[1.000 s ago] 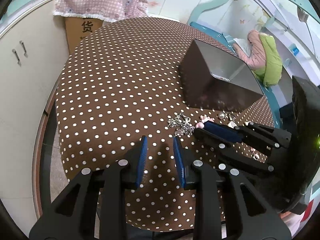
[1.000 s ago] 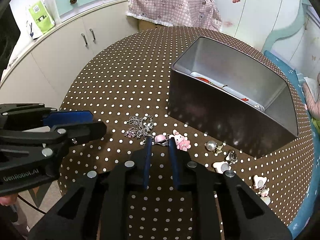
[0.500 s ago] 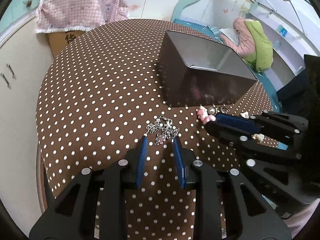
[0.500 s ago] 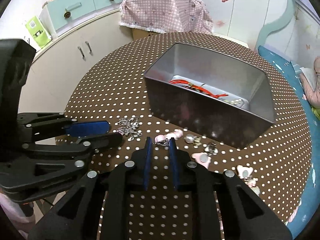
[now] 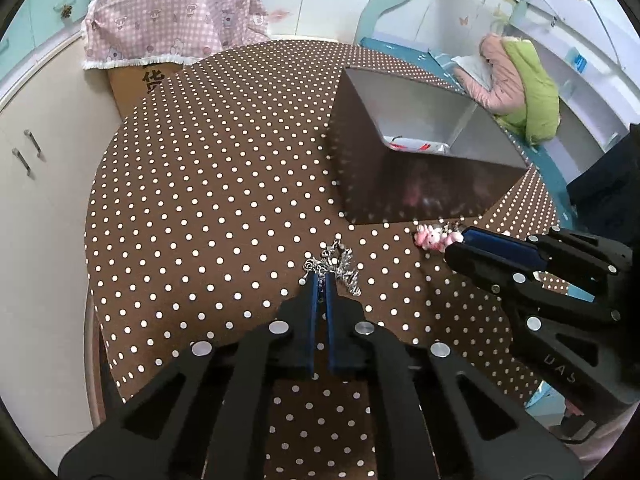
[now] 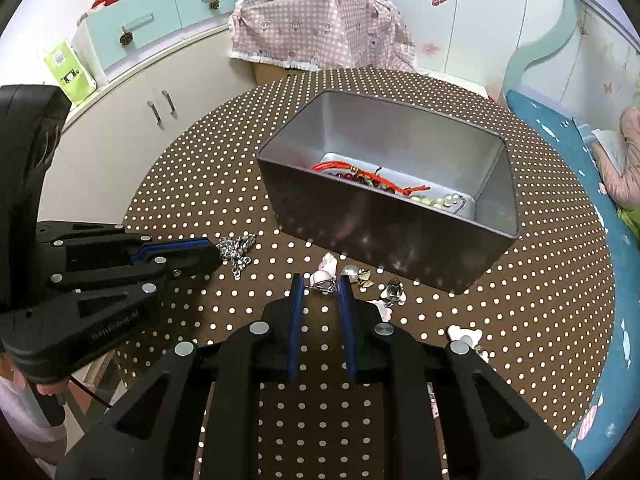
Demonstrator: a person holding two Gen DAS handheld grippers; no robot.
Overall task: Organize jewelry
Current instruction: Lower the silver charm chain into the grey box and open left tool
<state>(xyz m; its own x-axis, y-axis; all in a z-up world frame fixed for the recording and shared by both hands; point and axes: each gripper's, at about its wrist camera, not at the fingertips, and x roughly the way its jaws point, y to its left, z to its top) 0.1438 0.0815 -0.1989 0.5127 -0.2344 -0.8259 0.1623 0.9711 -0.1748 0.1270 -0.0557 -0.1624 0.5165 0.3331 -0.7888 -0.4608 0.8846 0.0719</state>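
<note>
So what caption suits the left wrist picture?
Left gripper pinches a silver chain on the dotted table beside a metal tin.

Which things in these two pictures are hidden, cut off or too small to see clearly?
- Left wrist view: most of the metal box floor is hidden by its near wall.
- Left wrist view: how much silver chain the left gripper grips is hidden by its fingers.
- Right wrist view: the small charms near the right gripper are too small to identify.
- Right wrist view: the person is cut off at the lower left edge.

A pink checked cloth (image 6: 320, 28) draped a cardboard box (image 5: 140, 80) beside cream cabinets (image 6: 160, 120).
</note>
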